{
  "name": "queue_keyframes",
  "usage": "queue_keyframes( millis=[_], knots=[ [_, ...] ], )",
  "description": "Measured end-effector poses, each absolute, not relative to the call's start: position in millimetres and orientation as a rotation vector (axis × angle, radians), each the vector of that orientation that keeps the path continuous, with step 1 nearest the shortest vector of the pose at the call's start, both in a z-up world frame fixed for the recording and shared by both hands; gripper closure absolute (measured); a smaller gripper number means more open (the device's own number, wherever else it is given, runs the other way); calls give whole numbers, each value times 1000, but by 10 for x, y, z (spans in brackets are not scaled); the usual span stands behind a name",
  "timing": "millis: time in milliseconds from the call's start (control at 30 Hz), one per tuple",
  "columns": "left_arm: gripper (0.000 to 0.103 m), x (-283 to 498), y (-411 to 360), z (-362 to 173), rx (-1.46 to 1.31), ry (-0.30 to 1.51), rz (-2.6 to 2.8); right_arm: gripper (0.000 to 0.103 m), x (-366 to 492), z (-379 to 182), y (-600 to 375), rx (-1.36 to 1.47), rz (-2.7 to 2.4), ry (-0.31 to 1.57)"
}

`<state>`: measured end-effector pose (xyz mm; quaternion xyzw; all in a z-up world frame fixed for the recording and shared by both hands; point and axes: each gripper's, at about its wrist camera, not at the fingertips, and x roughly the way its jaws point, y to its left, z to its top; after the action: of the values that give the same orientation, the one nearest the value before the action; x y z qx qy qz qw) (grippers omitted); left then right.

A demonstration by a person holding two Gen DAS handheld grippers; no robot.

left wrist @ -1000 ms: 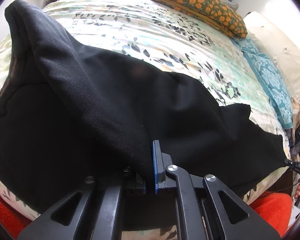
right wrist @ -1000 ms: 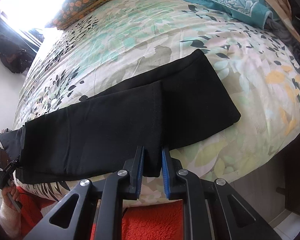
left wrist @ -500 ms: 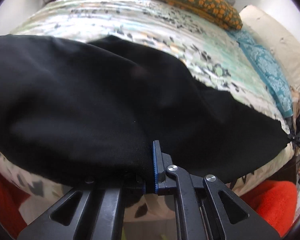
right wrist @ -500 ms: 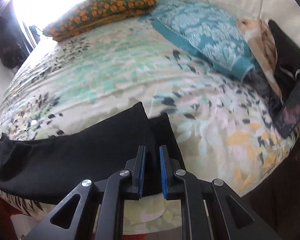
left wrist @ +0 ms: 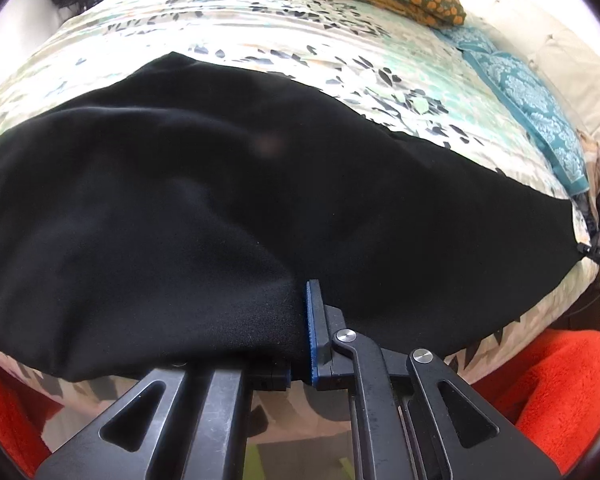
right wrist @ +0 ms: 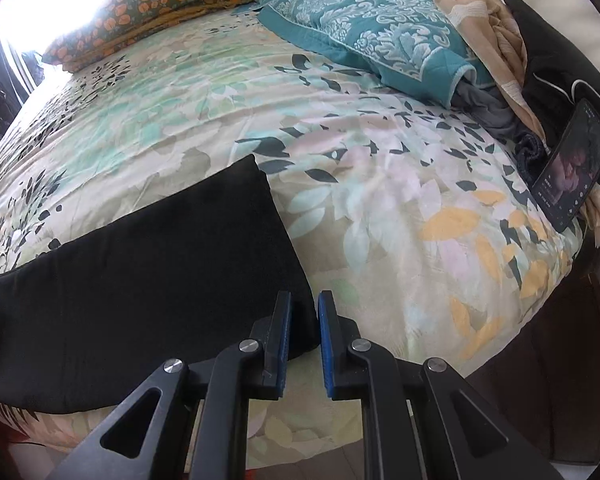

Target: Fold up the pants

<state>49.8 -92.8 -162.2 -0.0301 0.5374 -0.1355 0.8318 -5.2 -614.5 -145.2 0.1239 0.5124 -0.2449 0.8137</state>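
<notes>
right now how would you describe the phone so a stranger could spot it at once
Start at the bed with the leaf-print cover, then go to its right edge, past the teal quilt. The phone leans there against heaped clothes, the only hard, glossy thing, with its screen lit.

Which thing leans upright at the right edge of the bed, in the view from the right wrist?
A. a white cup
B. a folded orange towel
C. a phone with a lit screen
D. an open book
C: a phone with its screen lit stands propped against the dark and beige clothes piled at the right edge of the bed, well apart from the black pants.
</notes>
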Motion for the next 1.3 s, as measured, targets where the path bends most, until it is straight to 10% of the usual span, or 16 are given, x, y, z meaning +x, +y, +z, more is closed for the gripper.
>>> queue_keyframes(
  millis=[167,300,600,833,967,1300],
  knots=[
    [88,454,-906,-1592,-40,1174,-314,88,-64,-1483,-6136,283,-551,1073],
    [46,220,-767,-1439,33,1206,-364,11,-82,-1458,-6116,302,-588,1089],
    [46,711,290,-1332,12,1027,-136,11,265,-835,-4583,128,-310,1026],
    [53,1007,620,-1465,159,1063,62,11,936,-1538,-2881,113,68,1128],
    [30,1073,489,-1054,2,1007,-189,0,970,-1988,-2692,-4,-35,1109],
    [30,1452,133,-1373,-119,1108,-395,0,1157,-1413,-2867,310,206,1061]
  ],
)
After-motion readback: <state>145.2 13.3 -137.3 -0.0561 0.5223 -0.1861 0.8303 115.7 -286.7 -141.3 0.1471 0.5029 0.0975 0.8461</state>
